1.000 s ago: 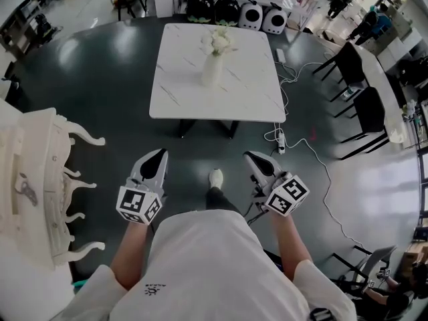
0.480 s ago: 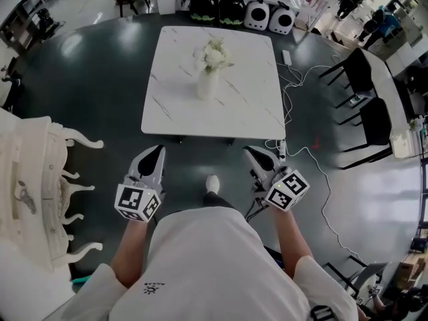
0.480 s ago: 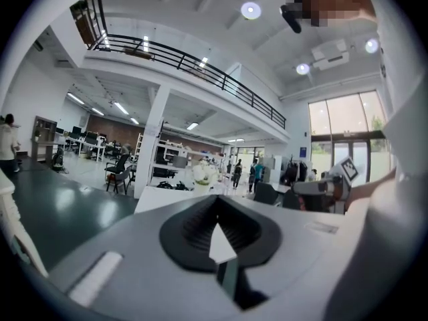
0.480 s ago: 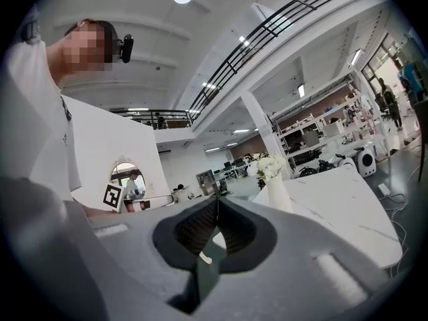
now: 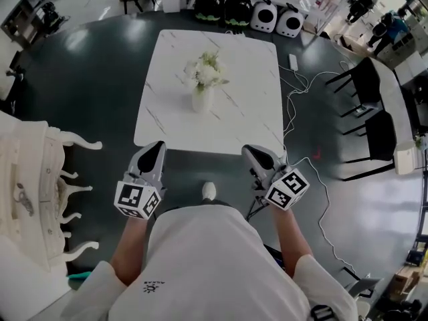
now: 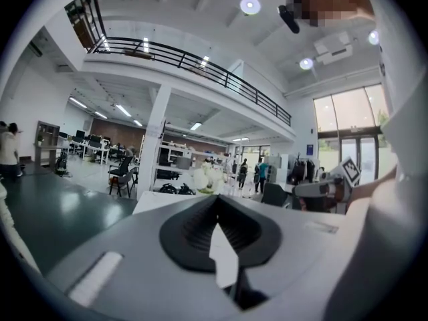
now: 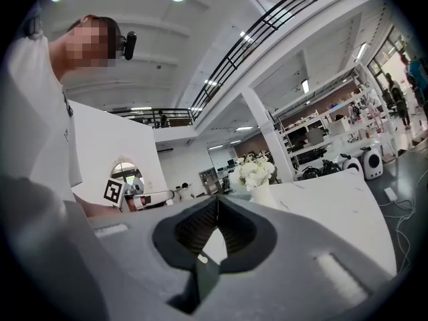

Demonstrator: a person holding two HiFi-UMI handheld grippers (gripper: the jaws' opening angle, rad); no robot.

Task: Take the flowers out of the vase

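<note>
A white vase [image 5: 202, 100] with white flowers [image 5: 206, 73] stands upright near the middle of a white marble table [image 5: 244, 79]. Both grippers are held just short of the table's near edge, well apart from the vase. My left gripper [image 5: 158, 148] is shut with nothing in it, and so is my right gripper [image 5: 250, 152]. In the left gripper view the closed gripper [image 6: 215, 200] points at the flowers [image 6: 202, 177] far ahead. In the right gripper view the closed gripper [image 7: 217, 203] has the flowers [image 7: 254, 172] and vase [image 7: 263, 194] beyond it, a little to the right.
A white carved piece of furniture [image 5: 30, 192] stands at the left. Black chairs [image 5: 371, 89] and a white desk are at the right, with cables [image 5: 299, 105] on the dark floor beside the table. Black and white cases [image 5: 247, 11] sit behind the table. People stand in the distance.
The person has walked toward the table; the table and vase now sit nearer and lower in the head view. Both grippers stayed shut and held the same way.
</note>
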